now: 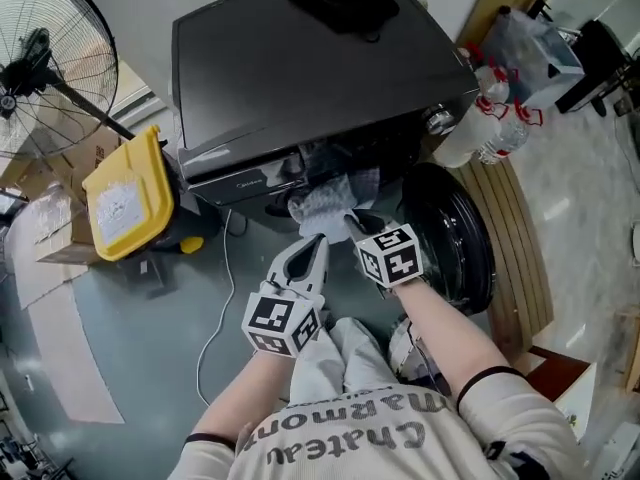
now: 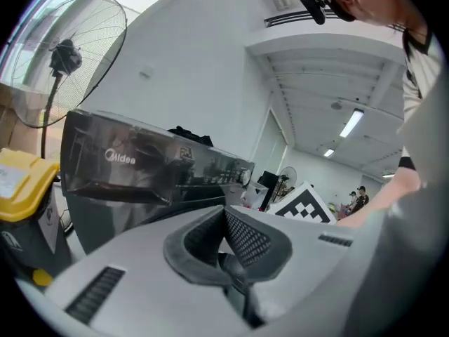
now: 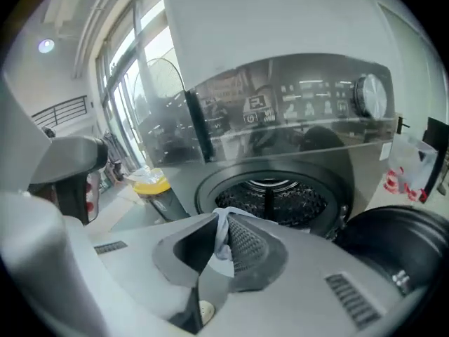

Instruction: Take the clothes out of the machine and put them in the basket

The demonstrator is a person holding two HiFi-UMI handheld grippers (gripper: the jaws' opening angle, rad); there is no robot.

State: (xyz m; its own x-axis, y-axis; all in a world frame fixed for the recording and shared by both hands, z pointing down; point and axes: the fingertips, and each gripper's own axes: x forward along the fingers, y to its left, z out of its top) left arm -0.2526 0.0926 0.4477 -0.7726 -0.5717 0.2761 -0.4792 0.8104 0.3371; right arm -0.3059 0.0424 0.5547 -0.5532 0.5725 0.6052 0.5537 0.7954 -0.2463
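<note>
Pinching thin cloth (image 1: 325, 206) edge in shut right fingers (image 3: 245, 243), just outside washer (image 1: 300, 78), with left fingers (image 2: 247, 239) closed, empty. Could slip loose or snag on washer's door (image 1: 450, 236).

Washing machine (image 1: 300, 78), yellow bin (image 1: 125, 193) on floor (image 1: 150, 368)

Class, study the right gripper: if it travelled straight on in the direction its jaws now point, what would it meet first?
Probably the washing machine's open drum. The right gripper, shut on a pale cloth, aims at the lower part of that opening. Depth is unclear in this view, so treat it as a judgement.
</note>
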